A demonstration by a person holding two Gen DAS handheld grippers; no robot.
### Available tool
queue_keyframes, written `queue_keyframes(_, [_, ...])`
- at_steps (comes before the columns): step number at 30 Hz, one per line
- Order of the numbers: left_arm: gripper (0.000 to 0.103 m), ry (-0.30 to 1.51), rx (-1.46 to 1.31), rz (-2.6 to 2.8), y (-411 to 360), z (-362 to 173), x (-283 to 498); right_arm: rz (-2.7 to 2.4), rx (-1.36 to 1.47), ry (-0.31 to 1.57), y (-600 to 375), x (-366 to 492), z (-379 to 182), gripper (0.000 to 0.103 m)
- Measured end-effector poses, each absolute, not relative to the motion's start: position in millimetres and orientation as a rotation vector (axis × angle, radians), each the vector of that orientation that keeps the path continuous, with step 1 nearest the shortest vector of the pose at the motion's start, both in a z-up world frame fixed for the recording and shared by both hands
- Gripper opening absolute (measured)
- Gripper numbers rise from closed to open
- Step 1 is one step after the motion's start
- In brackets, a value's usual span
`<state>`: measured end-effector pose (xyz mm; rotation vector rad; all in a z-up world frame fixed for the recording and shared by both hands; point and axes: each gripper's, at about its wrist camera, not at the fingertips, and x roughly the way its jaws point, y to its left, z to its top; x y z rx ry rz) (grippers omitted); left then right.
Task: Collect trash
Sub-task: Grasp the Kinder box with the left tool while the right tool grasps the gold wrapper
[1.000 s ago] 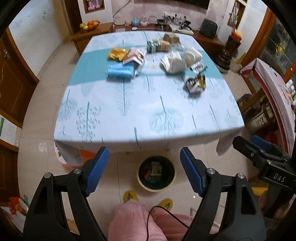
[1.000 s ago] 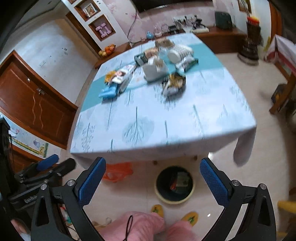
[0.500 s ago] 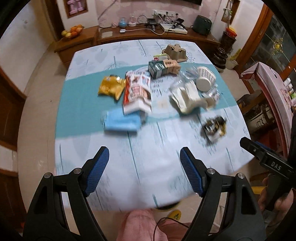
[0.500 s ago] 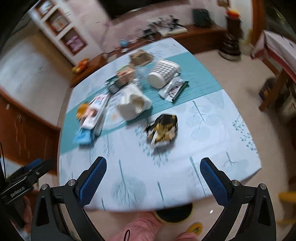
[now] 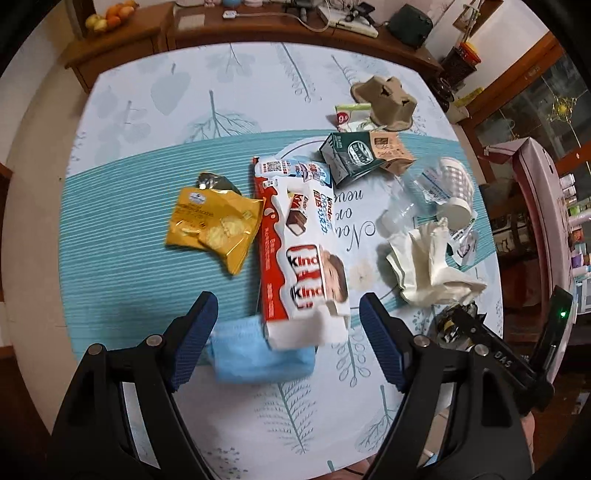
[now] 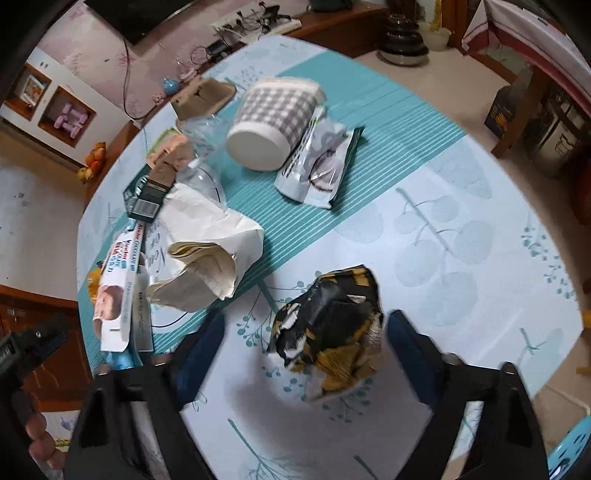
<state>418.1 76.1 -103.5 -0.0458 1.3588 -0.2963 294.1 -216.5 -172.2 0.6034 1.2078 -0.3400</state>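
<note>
Trash lies on a table with a leaf-print cloth (image 5: 236, 92). My left gripper (image 5: 288, 339) is open, its fingers on either side of a blue mask (image 5: 258, 350) and the near end of a red and white Kinder box (image 5: 299, 251). A yellow snack bag (image 5: 212, 225) lies left of the box. My right gripper (image 6: 304, 347) is open around a crumpled black and yellow wrapper (image 6: 330, 326), which also shows in the left wrist view (image 5: 448, 326).
Crumpled white paper (image 5: 428, 266), a checked paper cup (image 6: 275, 118), a silver wrapper (image 6: 319, 166), a clear bottle (image 5: 410, 203), a green carton (image 5: 354, 155) and a cardboard egg tray (image 5: 384, 99) lie further back. A wooden sideboard (image 5: 258, 26) stands behind the table.
Both grippers have moved up from the floor bin and forward over the table. The left now brackets the mask and Kinder box, the right the black wrapper. Both stay open.
</note>
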Motion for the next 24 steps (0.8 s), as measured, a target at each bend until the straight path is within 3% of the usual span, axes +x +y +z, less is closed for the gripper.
queue_keyframes(3, [0.077,1.380,-0.017,-0.312,65,-116,423,-0.353,0.611,1.234,-214,301,-186,0.064])
queue_keyframes(17, [0.077,1.468,0.114,-0.232,27,-165,447,-0.342,0.574,1.208,-196,298,-185,0.058])
queue_keyframes(19, [0.067,1.462,0.128,-0.234,23,-169,449,-0.334,0.579,1.202,-194,294,-183,0.057])
queue_keyframes(24, [0.058,1.435,0.179,-0.244,14,-171,446,-0.315,0.589,1.186,-193,283,-176,0.057])
